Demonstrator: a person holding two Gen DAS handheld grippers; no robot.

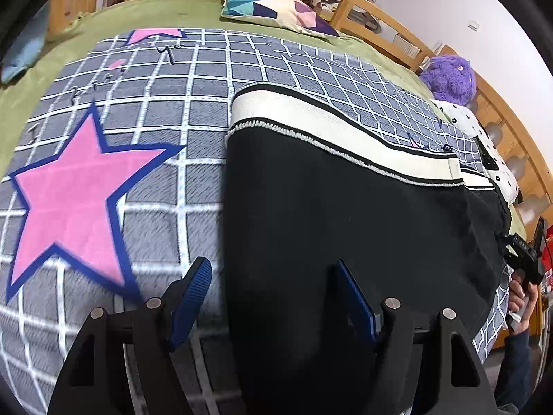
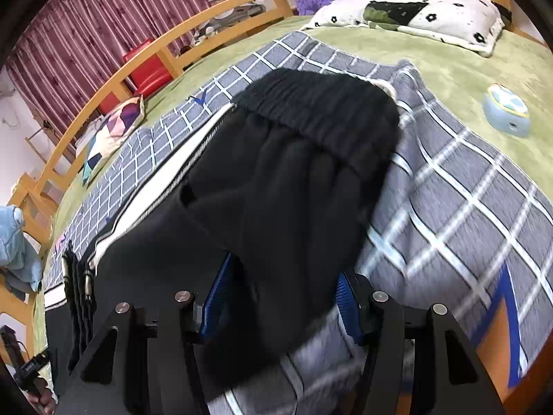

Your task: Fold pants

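Black pants (image 1: 328, 214) with a white side stripe (image 1: 328, 124) lie flat on a grey checked blanket (image 1: 155, 103). My left gripper (image 1: 273, 276) is open, its blue pads straddling the pants' left edge near the leg end, close above the cloth. In the right wrist view the pants (image 2: 276, 173) show their gathered black waistband (image 2: 331, 117) at the far end. My right gripper (image 2: 283, 287) is open, with the black cloth lying between its blue fingers (image 2: 217, 294). The right gripper also shows in the left wrist view (image 1: 525, 259) at the far right.
The blanket has a pink star (image 1: 72, 207) and lies on a green bedspread (image 2: 432, 65). A patterned cushion (image 1: 276, 7), a purple plush toy (image 1: 449, 76), a white flowered pillow (image 2: 414, 14) and a round blue object (image 2: 508, 110) sit around it. A wooden bed rail (image 1: 397, 27) borders the bed.
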